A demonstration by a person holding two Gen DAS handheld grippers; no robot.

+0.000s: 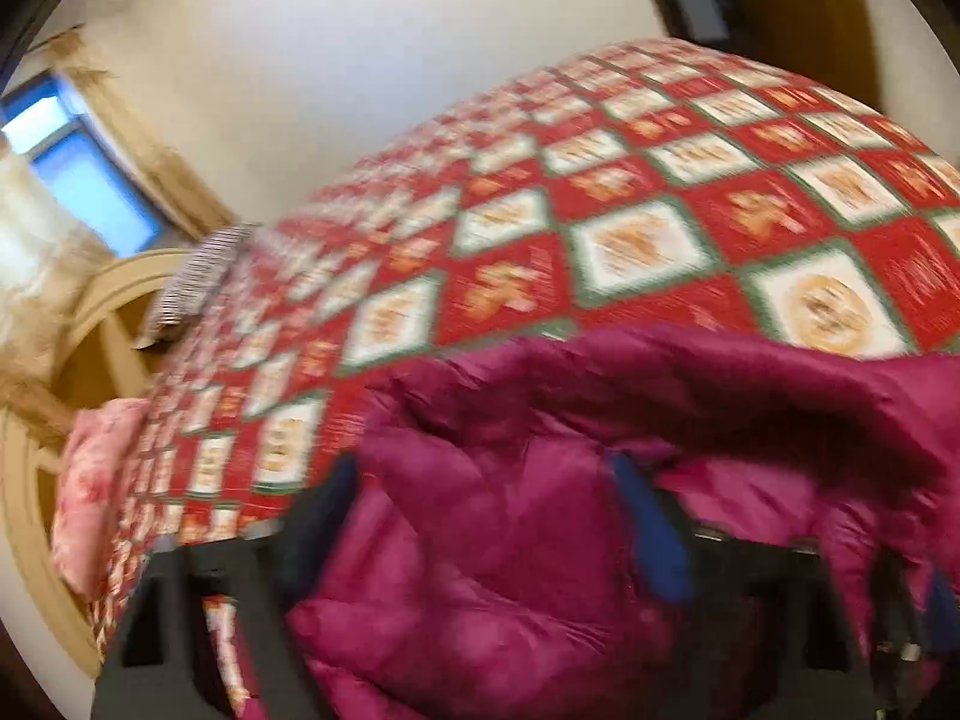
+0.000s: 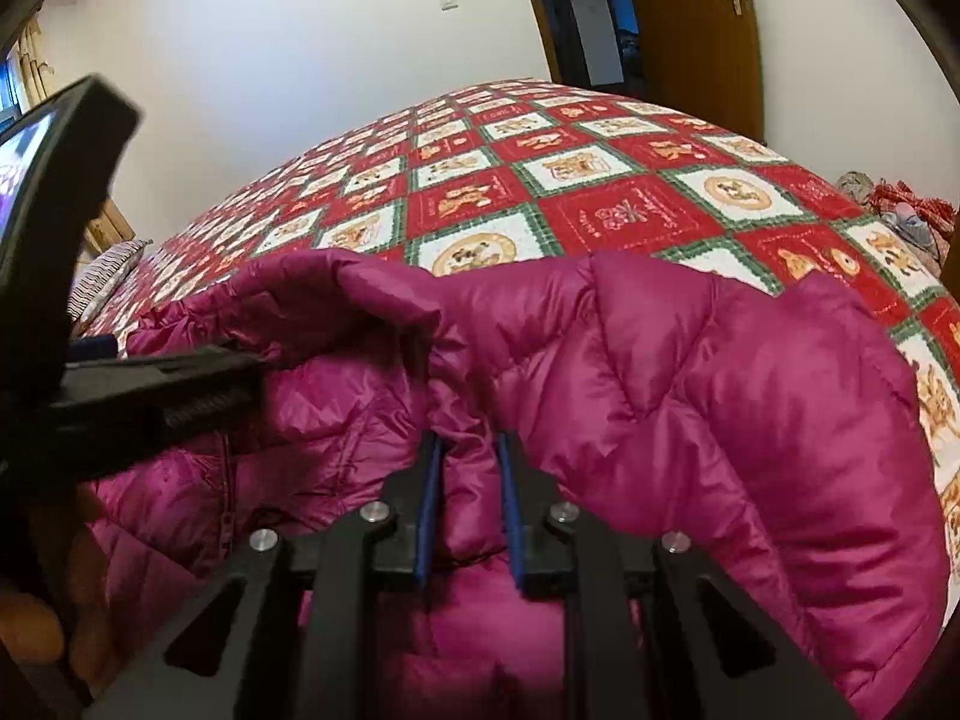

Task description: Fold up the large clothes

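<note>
A single magenta puffer jacket (image 2: 690,396), its shiny quilted shell puckered into soft padded channels, lies heaped at the near edge of a bed. A metal zipper runs down its front at the jacket's left side in the right wrist view. The right tongs (image 2: 471,450), black frames with two blue-lined fingers (image 2: 429,516), pinch a raised fold of the jacket's fabric between them, closed on the cloth. The left tongs (image 1: 480,516) stand half apart with a bulge of the jacket (image 1: 480,540) between the two blue pads (image 1: 651,534); heavy blur in the left wrist view keeps it unclear whether they press on it. In the right wrist view the left tongs (image 2: 180,384) reach in over the jacket's left side, with part of the holding hand (image 2: 36,624) at the lower left corner.

Beyond the jacket spreads one patchwork quilt (image 2: 600,204) of red and white squares edged in green, printed with gingerbread figures, covering the bed. Left of the jacket, at the bed's head, sit one striped pillow (image 1: 192,276) and one pink floral pillow (image 1: 90,480) against a curved wooden headboard (image 1: 36,516). Behind the jacket, across the bed, stand a plain white wall (image 2: 300,60) and one brown wooden door (image 2: 690,30) with a metal handle. Far left of the jacket a window (image 1: 78,168) glows blue beside pale curtains.
</note>
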